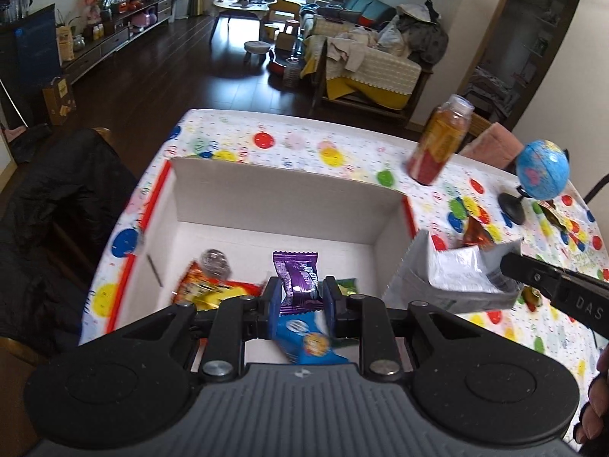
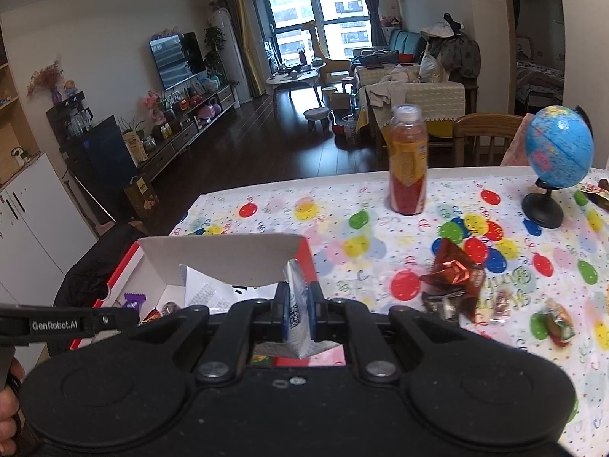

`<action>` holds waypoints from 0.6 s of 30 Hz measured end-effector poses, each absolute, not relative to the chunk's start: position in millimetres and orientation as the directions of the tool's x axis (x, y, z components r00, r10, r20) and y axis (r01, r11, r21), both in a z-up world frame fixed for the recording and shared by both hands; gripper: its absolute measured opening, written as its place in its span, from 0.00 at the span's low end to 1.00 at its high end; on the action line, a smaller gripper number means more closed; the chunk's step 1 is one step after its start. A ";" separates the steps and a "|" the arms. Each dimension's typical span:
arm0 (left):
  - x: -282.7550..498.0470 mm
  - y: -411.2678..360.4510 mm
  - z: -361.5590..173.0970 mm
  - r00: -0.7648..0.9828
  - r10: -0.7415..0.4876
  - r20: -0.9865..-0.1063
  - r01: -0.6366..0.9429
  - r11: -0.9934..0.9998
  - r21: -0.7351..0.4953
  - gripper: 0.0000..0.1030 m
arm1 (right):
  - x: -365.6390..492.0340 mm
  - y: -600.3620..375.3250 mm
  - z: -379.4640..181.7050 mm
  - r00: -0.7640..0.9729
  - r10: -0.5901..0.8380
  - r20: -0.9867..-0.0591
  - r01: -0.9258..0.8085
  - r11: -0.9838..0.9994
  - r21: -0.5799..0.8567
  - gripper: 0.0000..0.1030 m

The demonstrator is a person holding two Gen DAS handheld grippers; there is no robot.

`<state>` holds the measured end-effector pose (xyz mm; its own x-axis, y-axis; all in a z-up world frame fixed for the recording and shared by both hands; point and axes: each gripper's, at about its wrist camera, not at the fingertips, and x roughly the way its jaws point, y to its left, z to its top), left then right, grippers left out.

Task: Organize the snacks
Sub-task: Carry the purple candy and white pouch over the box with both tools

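The left gripper point(image 1: 300, 299), low in the centre of its frame, pinches a purple snack packet point(image 1: 298, 278) between narrowly parted blue pads, over the open white cardboard box point(image 1: 274, 198); below it in the box lie a blue packet point(image 1: 308, 339), an orange-yellow packet point(image 1: 213, 289) at left and a green packet point(image 1: 348, 285) at right. The right gripper point(image 2: 297, 314) is clamped tight on a white-grey pouch point(image 2: 297, 304), held at the box's right edge; to the right, on the balloon-print tablecloth point(image 2: 342, 205), lie a red foil wrapper point(image 2: 455, 270) and loose sweets point(image 2: 557, 325); further up stand a juice bottle point(image 2: 408, 160) and a blue globe point(image 2: 558, 146).
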<state>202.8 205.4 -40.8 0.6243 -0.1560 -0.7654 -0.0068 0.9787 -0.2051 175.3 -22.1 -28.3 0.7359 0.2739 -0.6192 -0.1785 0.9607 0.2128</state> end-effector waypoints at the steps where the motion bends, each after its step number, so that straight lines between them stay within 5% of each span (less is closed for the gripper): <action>1: 205.1 209.7 -42.1 0.625 -0.152 -0.766 -0.010 0.979 -0.203 0.22 | 176.3 -17.4 -29.6 0.733 0.273 -0.623 -0.180 0.961 0.210 0.07; 18: 269.6 260.0 -83.9 0.597 -0.088 -0.797 -0.028 0.991 -0.130 0.22 | 221.0 59.2 -61.0 0.697 0.222 -0.682 -0.225 0.970 0.086 0.07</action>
